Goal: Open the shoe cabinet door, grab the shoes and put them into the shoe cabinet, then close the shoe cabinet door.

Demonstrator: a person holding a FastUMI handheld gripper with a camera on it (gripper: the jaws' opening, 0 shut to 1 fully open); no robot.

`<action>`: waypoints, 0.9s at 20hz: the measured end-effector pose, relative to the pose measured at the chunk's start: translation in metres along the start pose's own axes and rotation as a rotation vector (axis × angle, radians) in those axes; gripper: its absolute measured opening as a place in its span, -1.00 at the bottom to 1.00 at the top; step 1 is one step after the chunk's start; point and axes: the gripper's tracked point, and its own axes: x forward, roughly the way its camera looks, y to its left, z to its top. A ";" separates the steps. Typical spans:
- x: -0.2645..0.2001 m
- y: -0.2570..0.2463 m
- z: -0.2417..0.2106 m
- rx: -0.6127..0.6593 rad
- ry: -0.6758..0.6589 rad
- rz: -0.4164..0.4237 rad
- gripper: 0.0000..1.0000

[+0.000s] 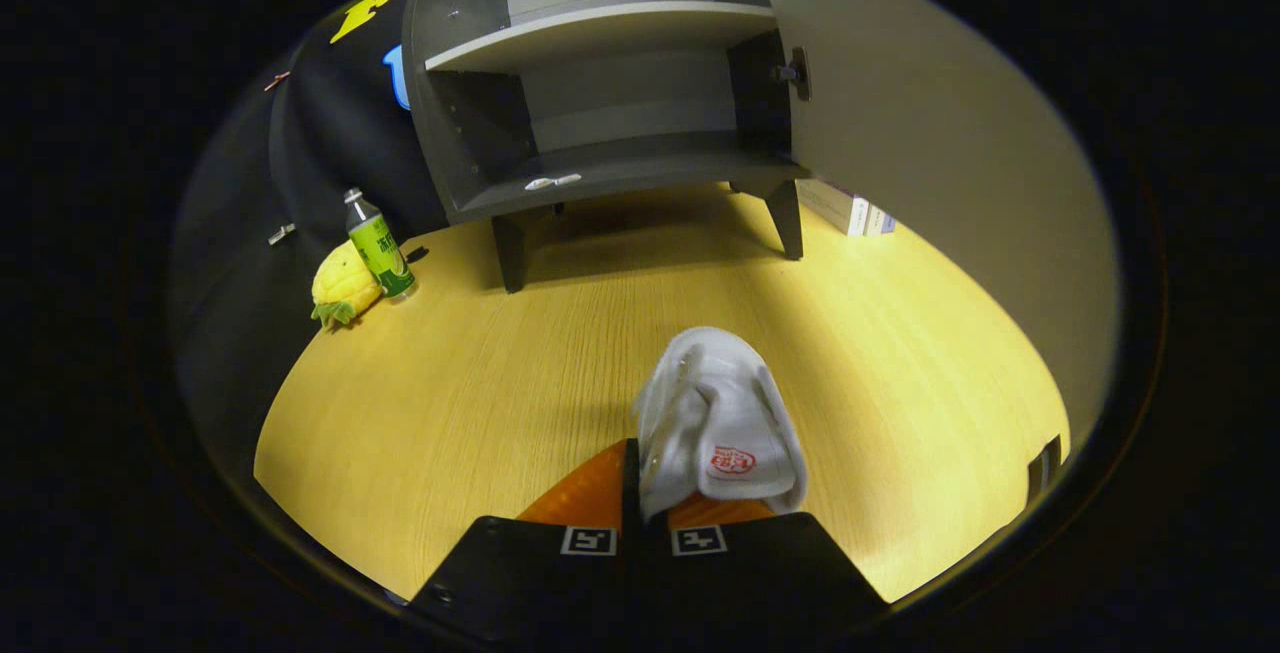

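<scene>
The shoe cabinet (610, 103) stands at the far end of the table (480, 373), on short legs, directly beyond the claw. Its door (930, 163) is swung wide open to the right, so the interior faces the claw. One cabinet, one door, and two shelves: an upper board and a lower floor, with a small pale object (552, 182) lying on the lower shelf's front lip. What that object is I cannot make out.

The coming move turns on one line: from the claw straight ahead across the bare table to the open lower shelf. Nothing lies in that path.

The shoe (720, 423), a single white one, is in the claw (640, 493). Both fingers are closed together on it near its heel end, and its long axis runs forward and slightly right, toe pointing toward the cabinet. It looks lifted clear of the table, though the fisheye view makes that hard to confirm. By my reading, the carry toward the shelf comes next, and the door's closing is left to do.

Off to the left, near the cabinet's front leg, stand one green-labelled bottle (378, 245) and one yellow pineapple toy (343, 285), touching each other, well apart from the path. Some boxes (850, 208) sit under the door's edge.
</scene>
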 end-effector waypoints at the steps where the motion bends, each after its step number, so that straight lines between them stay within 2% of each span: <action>1: -0.008 -0.001 0.009 0.013 -0.009 0.001 -0.89; 10: -0.091 0.013 0.113 -0.004 -0.113 0.004 -0.89; 14: -0.127 0.038 0.176 -0.034 -0.182 0.030 -0.90; 18: -0.143 0.054 0.236 -0.024 -0.226 0.043 -0.90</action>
